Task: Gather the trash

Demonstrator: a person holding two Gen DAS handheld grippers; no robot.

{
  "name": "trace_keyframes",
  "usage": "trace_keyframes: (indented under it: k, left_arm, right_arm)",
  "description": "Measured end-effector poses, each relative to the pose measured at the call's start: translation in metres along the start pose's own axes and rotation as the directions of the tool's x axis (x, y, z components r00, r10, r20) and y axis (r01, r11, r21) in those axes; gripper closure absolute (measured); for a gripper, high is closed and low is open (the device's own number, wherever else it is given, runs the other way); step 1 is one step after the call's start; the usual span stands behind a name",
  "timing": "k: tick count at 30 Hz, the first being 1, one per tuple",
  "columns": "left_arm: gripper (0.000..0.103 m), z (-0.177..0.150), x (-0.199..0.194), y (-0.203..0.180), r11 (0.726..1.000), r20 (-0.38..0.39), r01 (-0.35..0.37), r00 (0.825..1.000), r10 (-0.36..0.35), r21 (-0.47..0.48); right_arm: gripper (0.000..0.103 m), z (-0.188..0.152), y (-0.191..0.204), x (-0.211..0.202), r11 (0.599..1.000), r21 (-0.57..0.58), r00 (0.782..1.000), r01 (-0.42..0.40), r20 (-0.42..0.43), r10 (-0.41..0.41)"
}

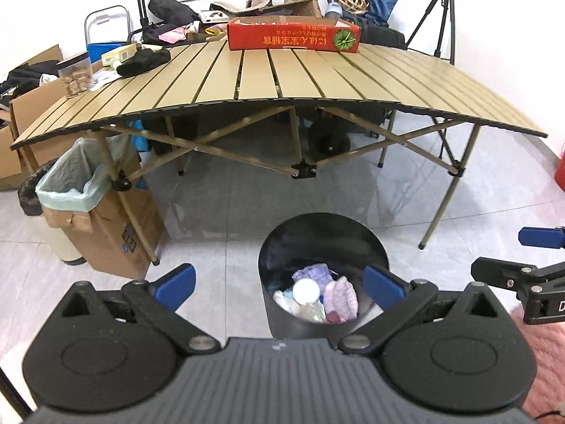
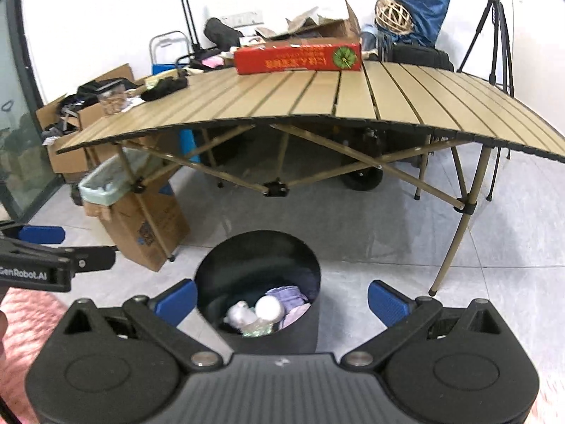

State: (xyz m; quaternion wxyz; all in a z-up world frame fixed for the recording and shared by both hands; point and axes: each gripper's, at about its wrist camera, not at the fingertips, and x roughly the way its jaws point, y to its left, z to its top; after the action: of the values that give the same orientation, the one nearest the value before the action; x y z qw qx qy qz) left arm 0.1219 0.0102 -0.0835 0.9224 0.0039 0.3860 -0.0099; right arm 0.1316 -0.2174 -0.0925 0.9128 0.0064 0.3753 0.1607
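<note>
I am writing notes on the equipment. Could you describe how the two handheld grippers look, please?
Both look alike. The left gripper and right gripper have matte black bodies with a ribbed grey centre plate, round black housings on each side, and black linkage arms with silver pivot pins. The jaws end in blue textured pads. White lettering "GenRobot.AI" is printed on the left gripper's side, seen from the right wrist view. No cables or sleeves show.

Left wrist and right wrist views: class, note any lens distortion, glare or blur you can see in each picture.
Left wrist view: fisheye bends the slatted table edge into an arc, the corners go dark, and the tiled floor shows a soft sheen. Right wrist view: the same bowing, the tripod leans inward, the pink rug at the rim looks blurred; the bin stays sharp.
</note>
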Motion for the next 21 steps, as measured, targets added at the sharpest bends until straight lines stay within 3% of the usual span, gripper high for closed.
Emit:
trace_keyframes:
  k: [10, 21]
  left_arm:
    - [0.000, -0.050, -0.052, 0.010, 0.999, -0.001, 0.010, 1.000, -0.010, -0.052]
    - [0.000, -0.062, -0.072, 0.013, 0.999, 0.039, 0.004, 0.999, -0.002, -0.044]
  right_arm:
    - [0.000, -0.036, 0.034, -0.058, 1.000, -0.019, 1.000, 0.023, 0.011, -0.023]
    - [0.000, -0.054, 0.042, -0.075, 0.998, 0.006, 0.998, 0.063, 0.005, -0.063]
